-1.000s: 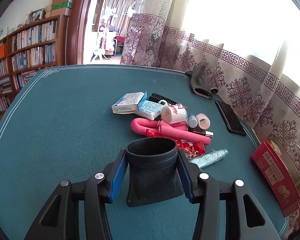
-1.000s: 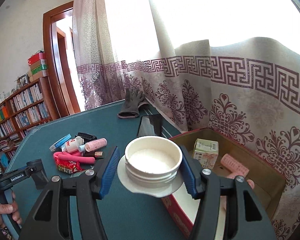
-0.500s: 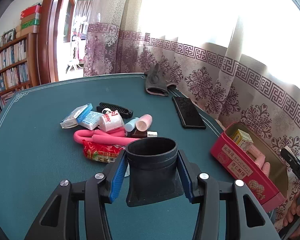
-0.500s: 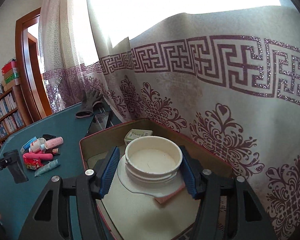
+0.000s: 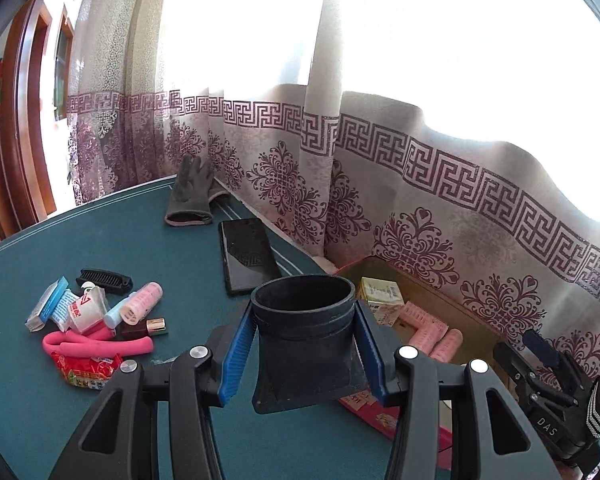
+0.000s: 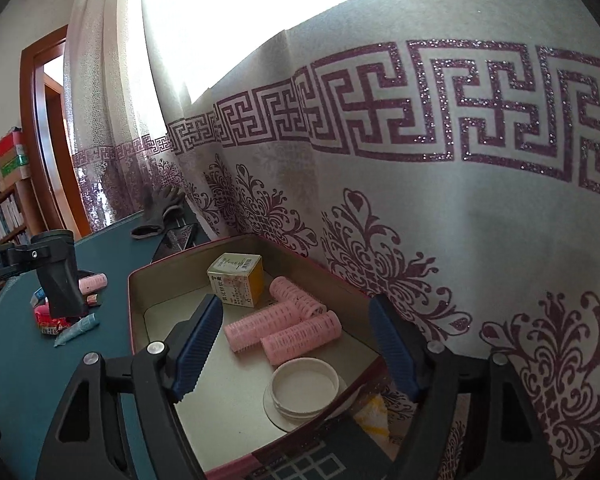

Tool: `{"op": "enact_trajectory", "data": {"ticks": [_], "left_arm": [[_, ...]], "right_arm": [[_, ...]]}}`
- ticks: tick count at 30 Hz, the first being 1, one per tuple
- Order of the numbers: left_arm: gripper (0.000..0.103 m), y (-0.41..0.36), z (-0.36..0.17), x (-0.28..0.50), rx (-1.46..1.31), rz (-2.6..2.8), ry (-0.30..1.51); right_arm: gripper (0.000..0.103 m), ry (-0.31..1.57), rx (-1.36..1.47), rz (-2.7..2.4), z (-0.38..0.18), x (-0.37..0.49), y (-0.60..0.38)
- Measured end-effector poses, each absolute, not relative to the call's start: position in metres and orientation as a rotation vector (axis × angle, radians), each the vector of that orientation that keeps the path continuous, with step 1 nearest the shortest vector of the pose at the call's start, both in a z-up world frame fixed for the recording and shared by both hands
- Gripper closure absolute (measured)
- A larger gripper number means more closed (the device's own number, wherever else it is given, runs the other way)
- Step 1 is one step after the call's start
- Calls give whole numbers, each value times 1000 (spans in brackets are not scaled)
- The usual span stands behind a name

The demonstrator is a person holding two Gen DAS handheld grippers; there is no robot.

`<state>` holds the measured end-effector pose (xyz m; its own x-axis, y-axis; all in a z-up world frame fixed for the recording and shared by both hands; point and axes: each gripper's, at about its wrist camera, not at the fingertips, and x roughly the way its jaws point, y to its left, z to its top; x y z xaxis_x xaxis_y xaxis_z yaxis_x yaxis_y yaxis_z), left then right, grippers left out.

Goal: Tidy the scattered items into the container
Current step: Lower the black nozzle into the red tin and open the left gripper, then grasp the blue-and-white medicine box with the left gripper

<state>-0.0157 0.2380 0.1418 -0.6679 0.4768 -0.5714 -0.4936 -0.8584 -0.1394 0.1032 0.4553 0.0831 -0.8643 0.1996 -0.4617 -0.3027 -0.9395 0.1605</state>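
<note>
Right wrist: right gripper [image 6: 300,344] jaws apart above white lid [image 6: 304,385] in box [image 6: 156,276]. Left gripper [image 5: 303,344] clamps black cup [image 5: 305,336].

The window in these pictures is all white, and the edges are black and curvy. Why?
Left wrist view: sunlight through the curtain washes the top out to pure white, and the table edge bows because the fisheye lens bends lines. Right wrist view: the same glare up top, dark lens corners, yet the box with its pink curlers stays evenly lit and sharp.
</note>
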Motion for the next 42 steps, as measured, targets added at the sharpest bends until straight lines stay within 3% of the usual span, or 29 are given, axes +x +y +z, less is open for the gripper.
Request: {"op": "enact_trajectory", "data": {"ticks": [13,16,18,22,33,42], "left_arm": [[50,323,150,-29,-847,2322,130],[36,323,151,-27,-838,2321,136],[34,317,151,-29,-831,2333,132],[11,286,148,-40,-871,2382,79],[10,129,129,-73,-1025,2623,-119],[10,-5,96,-92,-1139,2825,-225]], "right_arm": [[24,328,-628,2809,85,105,452],[23,323,-619,2802,85,106,453],[23,322,-622,2794,85,106,453],[23,288,-625,2774,86,105,447],[22,144,-572,2903,118,74,365],[21,56,-841,3071,99,25,267]]}}
